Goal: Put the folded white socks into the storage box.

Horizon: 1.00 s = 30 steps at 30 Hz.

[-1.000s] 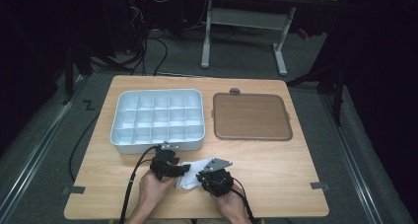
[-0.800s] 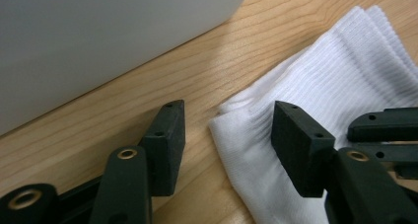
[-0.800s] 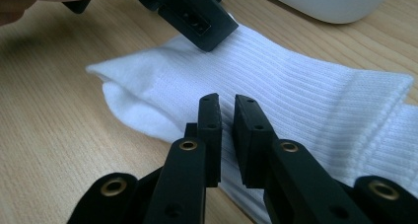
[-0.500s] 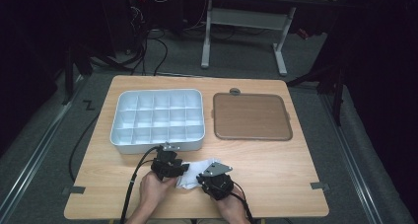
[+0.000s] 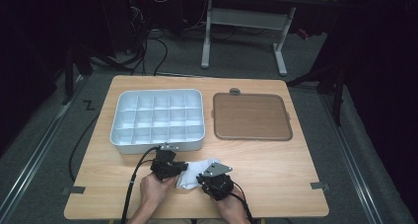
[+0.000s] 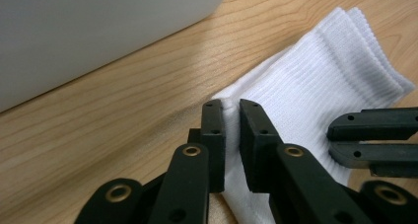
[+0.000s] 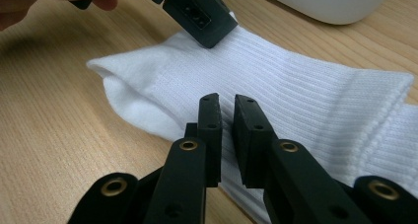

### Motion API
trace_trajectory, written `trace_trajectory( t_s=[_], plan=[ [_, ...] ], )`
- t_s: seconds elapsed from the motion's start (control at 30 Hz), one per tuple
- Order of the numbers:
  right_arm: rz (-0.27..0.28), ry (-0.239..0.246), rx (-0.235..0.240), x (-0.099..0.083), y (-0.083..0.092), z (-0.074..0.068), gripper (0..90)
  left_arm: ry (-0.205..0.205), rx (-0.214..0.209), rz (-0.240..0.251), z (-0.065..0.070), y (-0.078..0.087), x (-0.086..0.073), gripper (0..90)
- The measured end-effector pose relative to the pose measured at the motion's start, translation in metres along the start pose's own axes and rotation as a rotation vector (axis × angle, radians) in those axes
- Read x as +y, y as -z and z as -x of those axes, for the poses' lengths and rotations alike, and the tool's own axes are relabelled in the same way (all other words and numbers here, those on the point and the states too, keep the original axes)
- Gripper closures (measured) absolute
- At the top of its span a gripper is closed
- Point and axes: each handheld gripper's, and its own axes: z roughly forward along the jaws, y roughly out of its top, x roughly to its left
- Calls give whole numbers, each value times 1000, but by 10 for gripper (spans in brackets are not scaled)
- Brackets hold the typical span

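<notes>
A folded white ribbed sock (image 5: 197, 170) lies on the wooden table near its front edge, between my two hands. My left gripper (image 5: 183, 171) sits at the sock's left side. Its jaws have just been closing and now pinch a fold at the sock's edge (image 6: 320, 81), as the left gripper view (image 6: 230, 108) shows. My right gripper (image 5: 200, 180) comes in from the right, and in the right gripper view (image 7: 226, 103) its jaws are shut on the sock's fabric (image 7: 296, 95). Each gripper view also catches the other gripper's jaws on the sock.
A white compartment tray (image 5: 118, 121) stands behind the hands at the left. A brown flat mat (image 5: 251, 116) lies to its right, with a small grey round piece (image 5: 235, 91) at its far edge. Table edges and dark floor surround the area.
The left gripper's jaws have drawn together on the sock's edge. Both hands and the sock stay where they were.
</notes>
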Motion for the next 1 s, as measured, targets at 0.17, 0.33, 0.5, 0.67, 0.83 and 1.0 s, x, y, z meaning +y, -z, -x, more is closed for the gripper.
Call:
trace_trajectory(
  t_s=[0.17,0.33,0.5,0.67,0.83,1.0],
  plan=[
    [-9,1,-3,1,0,-1,830,-10,-12,-5,0,5,1,834],
    [-15,14,5,3,-2,-2,833,4,-37,6,1,15,6,838],
    [-20,14,19,6,-5,-4,836,10,-58,13,2,24,10,840],
    [-26,22,33,10,-8,-7,839,17,-79,19,4,33,13,841],
    [-41,38,52,16,-12,-10,842,35,-106,29,6,43,17,843],
    [-42,43,85,23,-19,-15,844,61,-134,35,4,49,20,845]
  ],
)
